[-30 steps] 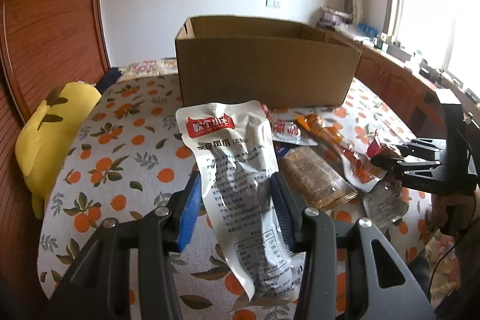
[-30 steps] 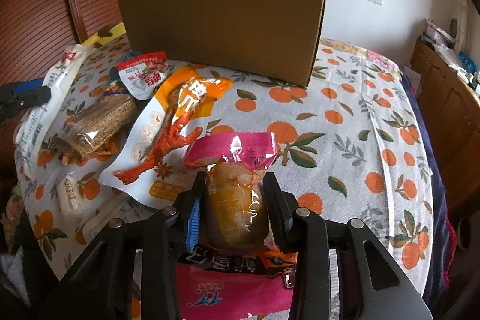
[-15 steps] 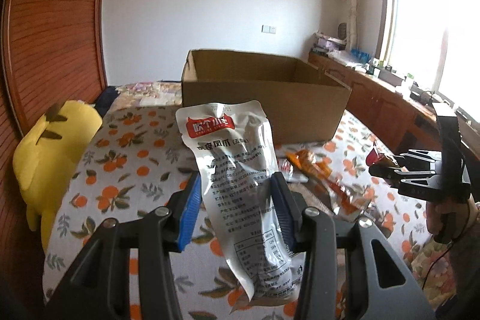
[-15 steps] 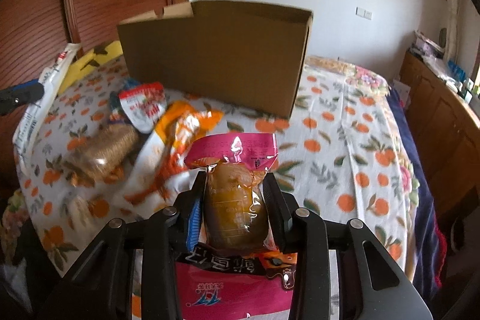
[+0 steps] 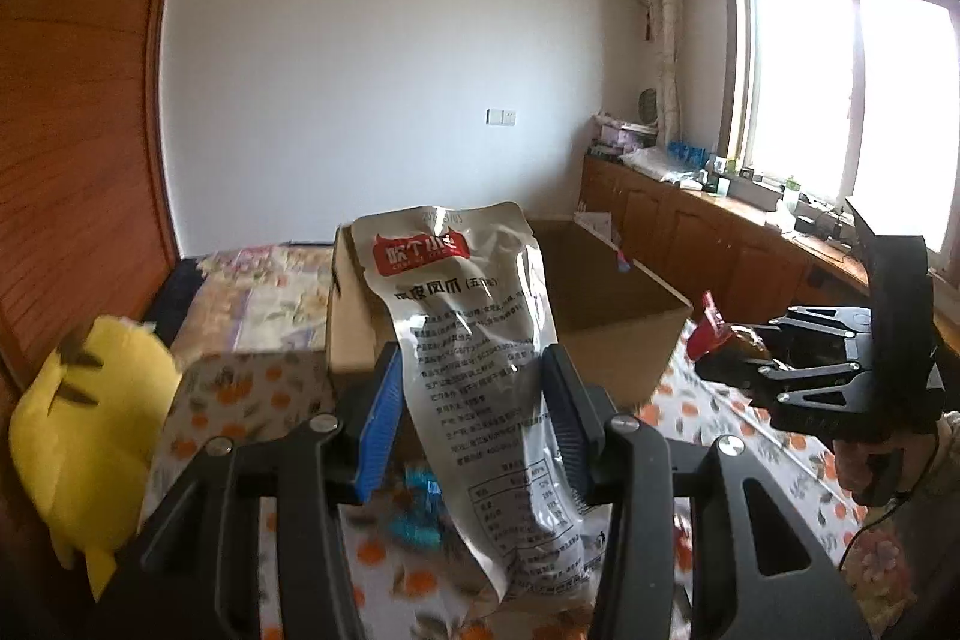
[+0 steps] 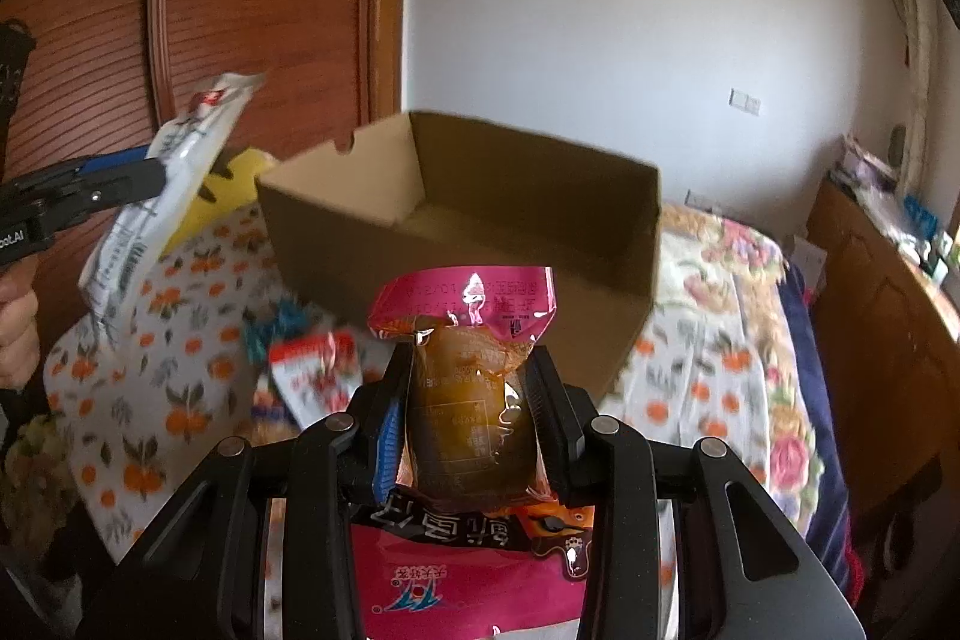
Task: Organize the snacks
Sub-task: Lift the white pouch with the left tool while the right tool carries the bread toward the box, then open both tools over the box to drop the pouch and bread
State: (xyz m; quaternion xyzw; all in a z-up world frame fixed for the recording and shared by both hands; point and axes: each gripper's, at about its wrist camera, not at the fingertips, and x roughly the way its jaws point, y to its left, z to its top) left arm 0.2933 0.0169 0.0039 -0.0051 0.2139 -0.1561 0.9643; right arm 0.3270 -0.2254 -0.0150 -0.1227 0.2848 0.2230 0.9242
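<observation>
**Both packets up, box next**

Left tongs (image 5: 471,424) clamp the silver pouch (image 5: 474,340); right tongs (image 6: 471,409) pinch the pink-topped brown packet (image 6: 471,400). Both are held aloft, just short of the cardboard box (image 6: 480,232). Looks like the carry step. Next: reach over the rim, then release. The visible box interior appears bare; more snacks lie on the orange-print bed (image 6: 714,370).

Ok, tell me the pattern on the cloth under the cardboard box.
White cloth printed with oranges and grey-green leaves, clearest in the right wrist view.
</observation>
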